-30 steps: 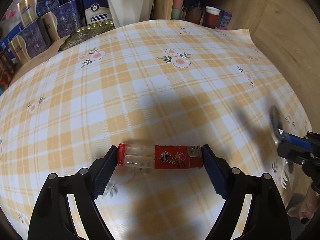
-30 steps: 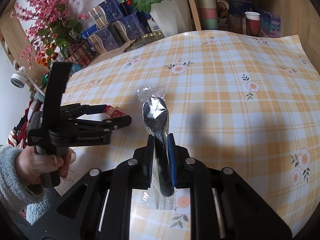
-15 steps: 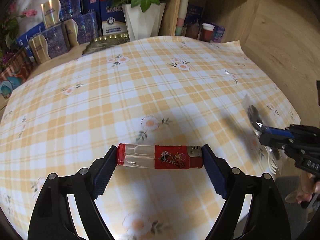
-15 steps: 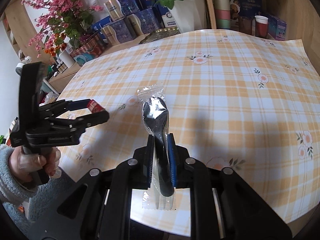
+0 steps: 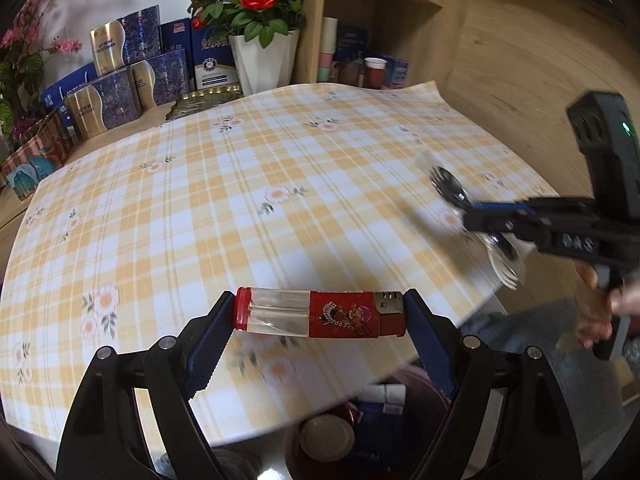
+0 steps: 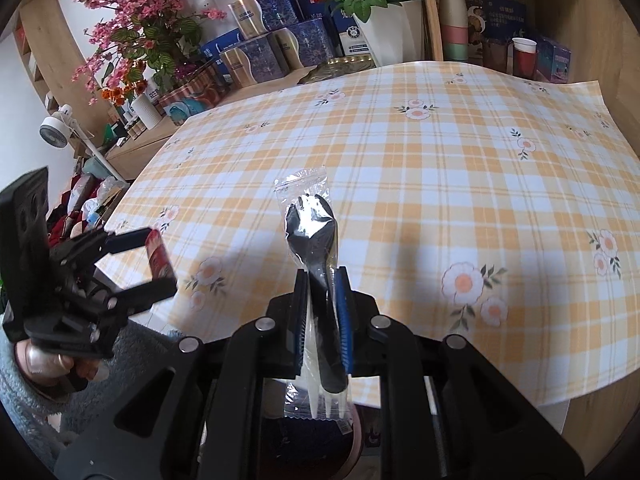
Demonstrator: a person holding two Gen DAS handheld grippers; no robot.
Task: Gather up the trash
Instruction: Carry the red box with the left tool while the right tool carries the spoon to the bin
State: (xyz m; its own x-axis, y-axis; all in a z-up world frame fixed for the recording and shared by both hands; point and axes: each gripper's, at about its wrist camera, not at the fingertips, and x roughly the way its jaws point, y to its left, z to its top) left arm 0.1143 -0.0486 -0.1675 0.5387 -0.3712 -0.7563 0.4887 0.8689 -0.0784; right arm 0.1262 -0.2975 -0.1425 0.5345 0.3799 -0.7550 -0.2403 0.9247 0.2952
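Lighter point(image 5: 320, 314): red with a clear half, lying crosswise between my left gripper's point(image 5: 318, 320) blue pads point(image 5: 208, 340); each pad presses on one end of it, so I read the fingers as clamped on it at a wide span; it hangs over the near edge of the table
Cutlery packet point(image 6: 312, 240): clear wrapper with a black spoon and white fork tines inside; my right gripper point(image 6: 322, 320) has its fingers point(image 6: 343, 312) drawn tight together on the spoon's handle; the spoon bowl sticks out forward over the tablecloth, the tines hang back behind the pads
Left hand point(image 6: 48, 360): I see it in the right view wrapped round the left gripper's handle; a grey fleecy sleeve point(image 6: 16, 384) covers the wrist
Right hand point(image 5: 600, 304): at the right rim of the left view, gripping its handle; blurred
Tablecloth point(image 5: 248, 184): orange and white plaid with small flowers; its surface is bare between the two grippers
Bin point(image 5: 360, 432): dark and round, below the table edge under the lighter; a round lid and some packaging lie inside; I cannot tell more
Far edge: white vase of red roses point(image 5: 264, 56), blue and gold boxes point(image 5: 116, 92), stacked paper cups point(image 6: 454, 20) on a wooden shelf
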